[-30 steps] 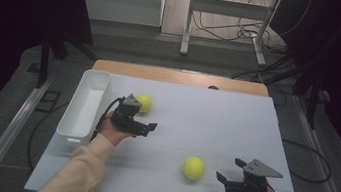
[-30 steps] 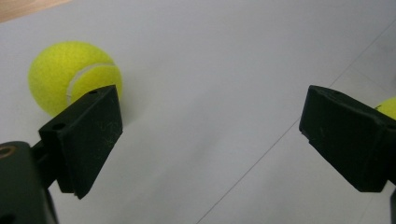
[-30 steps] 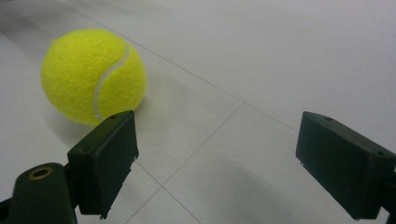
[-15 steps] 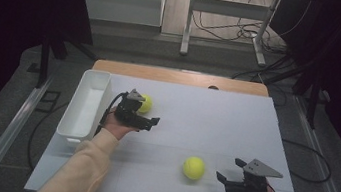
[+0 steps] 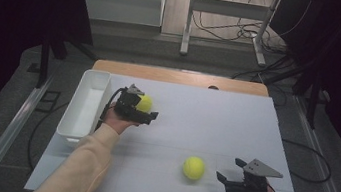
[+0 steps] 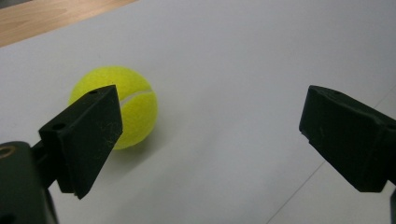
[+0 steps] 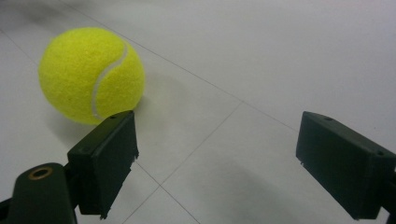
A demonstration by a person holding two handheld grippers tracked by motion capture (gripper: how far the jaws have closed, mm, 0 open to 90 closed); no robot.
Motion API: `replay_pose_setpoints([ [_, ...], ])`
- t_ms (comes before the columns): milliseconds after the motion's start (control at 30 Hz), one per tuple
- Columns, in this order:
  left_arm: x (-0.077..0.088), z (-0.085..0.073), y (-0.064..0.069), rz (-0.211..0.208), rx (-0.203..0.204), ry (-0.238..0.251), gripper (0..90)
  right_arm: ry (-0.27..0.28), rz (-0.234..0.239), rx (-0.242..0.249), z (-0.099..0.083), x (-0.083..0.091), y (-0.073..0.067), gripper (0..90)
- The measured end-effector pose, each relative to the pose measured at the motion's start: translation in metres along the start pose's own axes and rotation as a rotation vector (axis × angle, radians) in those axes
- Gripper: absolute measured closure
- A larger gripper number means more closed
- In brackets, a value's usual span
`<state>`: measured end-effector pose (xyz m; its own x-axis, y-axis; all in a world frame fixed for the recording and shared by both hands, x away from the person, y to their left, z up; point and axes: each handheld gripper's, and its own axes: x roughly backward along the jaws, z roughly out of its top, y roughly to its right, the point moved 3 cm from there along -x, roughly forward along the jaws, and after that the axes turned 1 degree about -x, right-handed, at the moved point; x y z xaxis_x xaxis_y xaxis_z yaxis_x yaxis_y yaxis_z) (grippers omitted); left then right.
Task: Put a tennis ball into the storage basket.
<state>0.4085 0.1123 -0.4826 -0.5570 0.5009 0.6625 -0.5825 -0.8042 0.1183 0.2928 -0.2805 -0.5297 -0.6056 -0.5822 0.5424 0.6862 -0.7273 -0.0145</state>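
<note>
far ball (image 5: pixel 145 103): yellow tennis ball on the white table (image 5: pixel 216 117), near its left side, just right of the bin (image 5: pixel 85 107)
far ball, close: in the left gripper view it (image 6: pixel 122 106) sits partly behind the left-hand jaw, off centre, not between the jaws
near ball (image 5: pixel 193 168): second tennis ball, nearer the person, just left of the right gripper (image 5: pixel 228 180)
near ball, close: in the right gripper view it (image 7: pixel 88 74) lies beyond the left-hand jaw, apart from it
left gripper (image 5: pixel 149 117): jaws wide apart, nothing held; beside the far ball, contact cannot be told
right gripper jaws: wide apart, nothing held, low over the table
bin: white, long, at the table's left edge; looks bare inside
handling: likely light, felt cover gives good friction, shell yields a bit under squeeze, not fragile
risk: round, so likely rolls off if nudged by one jaw first
grip spot: across the widest middle, one jaw each side, seam does not matter
alignment: left gripper probably needs to shift toward its left-hand jaw to centre the ball before closing
force: moderate squeeze should do
</note>
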Motion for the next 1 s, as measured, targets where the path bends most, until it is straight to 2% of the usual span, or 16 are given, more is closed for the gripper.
replay_pose_setpoints([
  [700, -0.022, 0.002, -0.026, 0.046, 0.068, -0.039, 6.9, -0.001, 0.008, -0.006, 0.000, 0.000, -0.001, 13.4],
  [833, -0.027, 0.002, -0.030, 0.061, 0.072, -0.053, 6.9, -0.003, 0.007, -0.004, 0.000, 0.000, 0.000, 13.5],
  [900, -0.029, 0.003, -0.032, 0.083, 0.056, -0.059, 6.9, -0.004, 0.006, -0.004, 0.000, 0.000, 0.000, 13.5],
  [1000, -0.031, 0.004, -0.034, 0.090, 0.054, -0.065, 6.9, -0.008, 0.004, -0.002, 0.000, -0.001, 0.000, 13.5],
])
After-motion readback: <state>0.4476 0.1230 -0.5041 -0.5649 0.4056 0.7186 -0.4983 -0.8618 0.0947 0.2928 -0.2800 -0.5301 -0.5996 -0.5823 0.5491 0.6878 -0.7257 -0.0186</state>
